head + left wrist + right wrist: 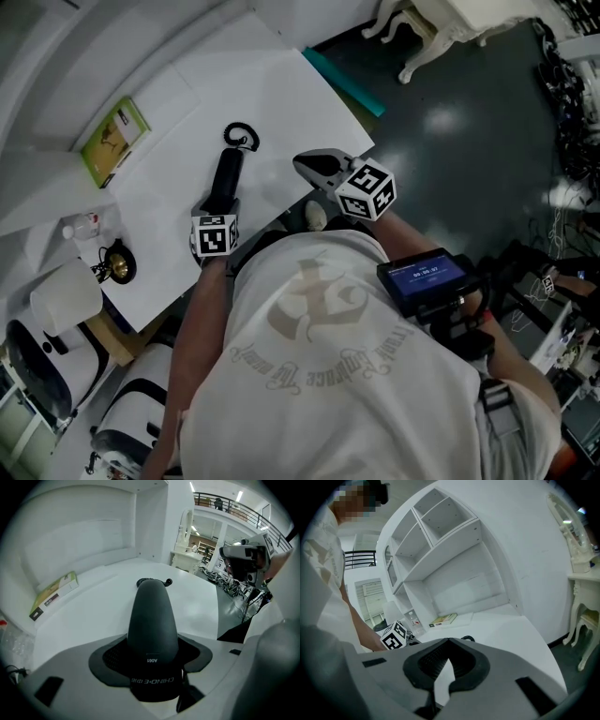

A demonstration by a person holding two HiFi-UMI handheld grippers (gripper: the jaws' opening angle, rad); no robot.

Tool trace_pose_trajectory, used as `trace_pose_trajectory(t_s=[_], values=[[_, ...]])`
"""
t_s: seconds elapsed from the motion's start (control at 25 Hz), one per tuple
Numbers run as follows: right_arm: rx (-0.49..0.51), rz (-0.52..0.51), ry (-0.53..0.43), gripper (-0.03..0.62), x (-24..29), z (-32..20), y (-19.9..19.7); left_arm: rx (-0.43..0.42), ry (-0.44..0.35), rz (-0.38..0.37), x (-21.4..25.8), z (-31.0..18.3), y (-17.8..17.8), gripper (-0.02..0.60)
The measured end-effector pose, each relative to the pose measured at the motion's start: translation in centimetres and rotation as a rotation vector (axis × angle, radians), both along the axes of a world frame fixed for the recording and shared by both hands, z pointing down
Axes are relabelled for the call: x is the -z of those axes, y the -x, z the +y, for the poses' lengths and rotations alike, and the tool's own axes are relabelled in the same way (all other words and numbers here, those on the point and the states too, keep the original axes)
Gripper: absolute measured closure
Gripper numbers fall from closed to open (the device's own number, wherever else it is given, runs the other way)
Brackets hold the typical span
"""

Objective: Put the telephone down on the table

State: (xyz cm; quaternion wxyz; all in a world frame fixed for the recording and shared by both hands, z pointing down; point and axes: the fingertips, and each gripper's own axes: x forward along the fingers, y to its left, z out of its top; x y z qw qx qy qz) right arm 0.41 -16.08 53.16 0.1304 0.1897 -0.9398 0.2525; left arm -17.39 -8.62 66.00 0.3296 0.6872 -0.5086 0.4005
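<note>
The telephone, a black handset, is seen gripped at its near end by the left gripper. In the left gripper view the dark pads are pressed against both sides of the handset with the jaws set wide around it. The handset is pointed away from the person, out over the white table. Its coiled cord is curled at the far end. Whether the handset rests on the tabletop or is held just above it cannot be told from these views.

Over on the other side, the right gripper is held above the table's near edge, well apart from the telephone. In its own view the jaws are closed tip to tip and nothing is caught between them. The left gripper's marker cube is picked up at the left of that view, with white shelves rising behind.

A green book is found lying flat at the table's far left corner. It is also caught by the left gripper view, well away from the handset. A small clear bottle is seen at the table's left edge, and a white lamp shade beside it, nearer the person.
</note>
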Motion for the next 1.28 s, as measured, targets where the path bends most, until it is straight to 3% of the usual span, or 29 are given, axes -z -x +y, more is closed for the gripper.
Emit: trace_pose_trajectory(t_s=[0.84, 1.0, 1.28], values=[[-0.033, 0.01, -0.002, 0.579, 0.2, 1.1, -2.0, -0.026, 0.025, -0.035, -0.7, 0.8, -0.1, 0.29], [-0.027, 0.013, -0.002, 0.579, 0.1, 1.5, -1.9, -0.023, -0.004, -0.006, 0.2, 0.5, -0.1, 0.258], [0.01, -0.001, -0.01, 0.579, 0.4, 1.7, -0.8, 0.017, -0.074, 0.02, 3.1, 0.5, 0.9, 0.258]])
